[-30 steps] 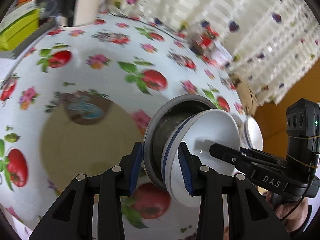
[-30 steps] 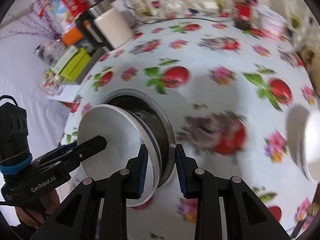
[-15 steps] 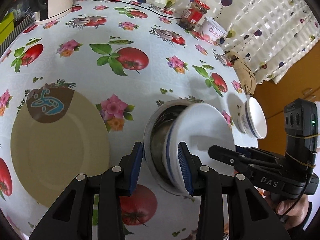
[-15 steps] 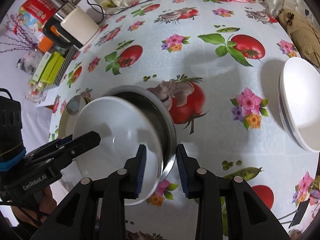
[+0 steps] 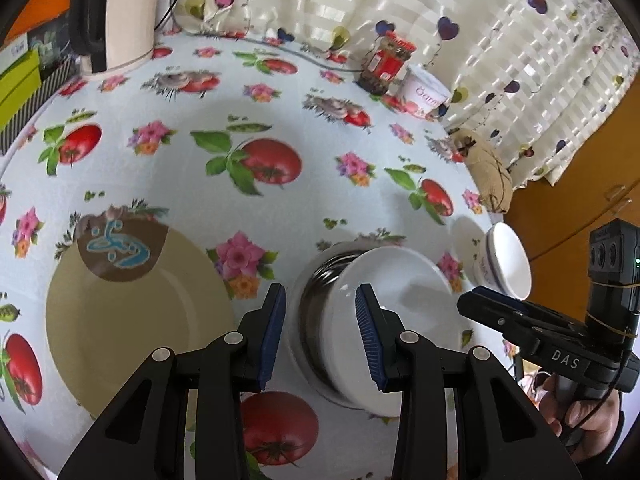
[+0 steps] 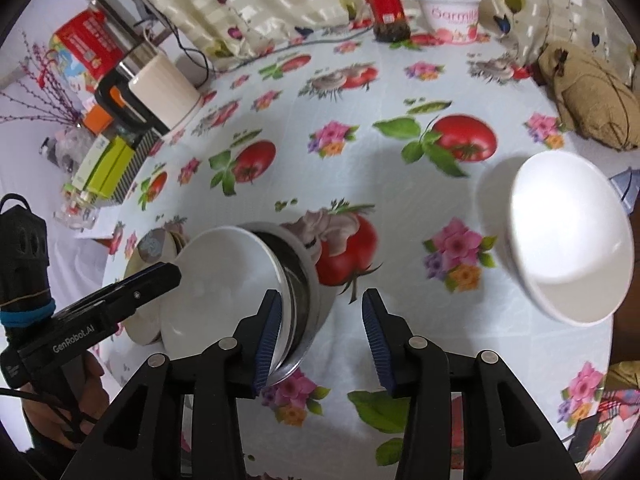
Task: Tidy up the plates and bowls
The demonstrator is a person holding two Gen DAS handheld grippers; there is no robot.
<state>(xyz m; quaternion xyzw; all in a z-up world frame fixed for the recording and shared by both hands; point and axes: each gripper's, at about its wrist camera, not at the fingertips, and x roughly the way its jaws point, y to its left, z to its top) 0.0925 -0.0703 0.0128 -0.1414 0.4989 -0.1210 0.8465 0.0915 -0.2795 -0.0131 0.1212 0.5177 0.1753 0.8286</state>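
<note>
A white bowl [image 5: 404, 312] sits nested in a steel bowl [image 5: 320, 300] on the flowered tablecloth; both also show in the right wrist view, white [image 6: 224, 276] and steel [image 6: 298, 300]. My left gripper [image 5: 320, 336] is open, its jaws either side of the stacked rims. My right gripper [image 6: 320, 332] is open, its left finger by the steel rim. A beige plate [image 5: 132, 320] lies left of the bowls. A second white bowl [image 6: 568, 236] with a blue band [image 5: 508, 264] stands to the right.
A kettle [image 5: 116, 12], a red-lidded jar [image 5: 386, 62] and a yoghurt tub [image 6: 450, 14] stand at the back. A brown cloth bundle [image 6: 592, 100] lies at the right edge. Boxes [image 6: 108, 168] sit beyond the left edge.
Both grippers have opened and let go of the stacked bowls, which now rest on the table. Both have drawn back a little.
</note>
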